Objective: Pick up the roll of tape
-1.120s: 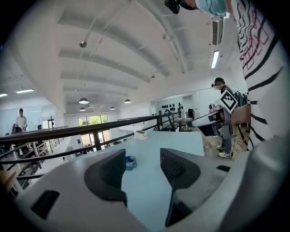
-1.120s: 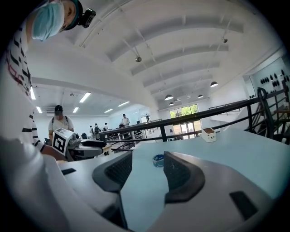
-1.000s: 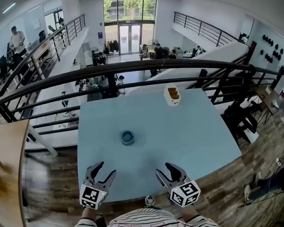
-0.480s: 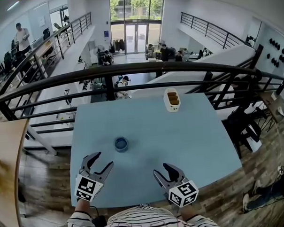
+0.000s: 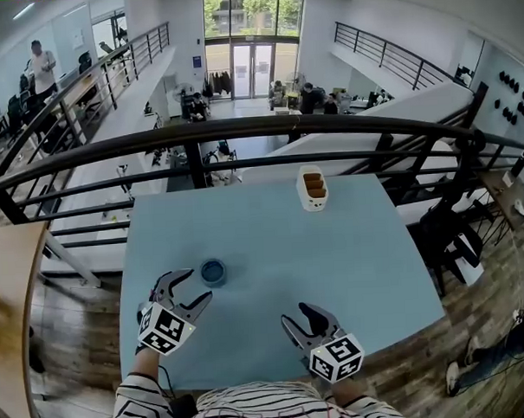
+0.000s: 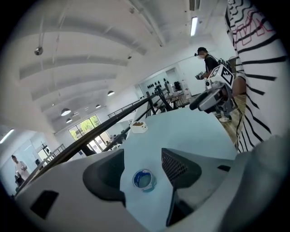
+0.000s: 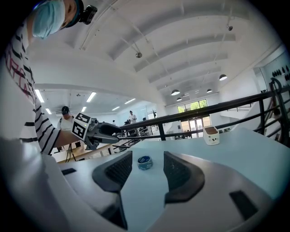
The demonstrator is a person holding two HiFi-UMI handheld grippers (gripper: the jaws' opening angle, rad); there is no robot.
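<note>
A small blue roll of tape (image 5: pixel 213 272) lies flat on the pale blue table (image 5: pixel 351 252), left of the middle. My left gripper (image 5: pixel 194 285) has its tips just short of the roll, and its jaws are opening with nothing pressed between them. In the left gripper view the tape (image 6: pixel 144 180) shows in the gap of the left gripper (image 6: pixel 142 156), a little ahead of the pads. My right gripper (image 5: pixel 298 315) hovers open near the table's front edge, well to the right of the roll. From there the tape (image 7: pixel 144 162) appears far beyond the right gripper (image 7: pixel 147 174).
A white container (image 5: pixel 313 188) with brown contents stands at the table's far side. A dark metal railing (image 5: pixel 241 131) runs right behind the far edge. Wooden floor lies below the left edge and the near edge. People stand in the distance on the left balcony.
My left gripper has moved forward to the tape and rolled, and its jaws look a little wider. The right gripper shifted slightly and stays open.
</note>
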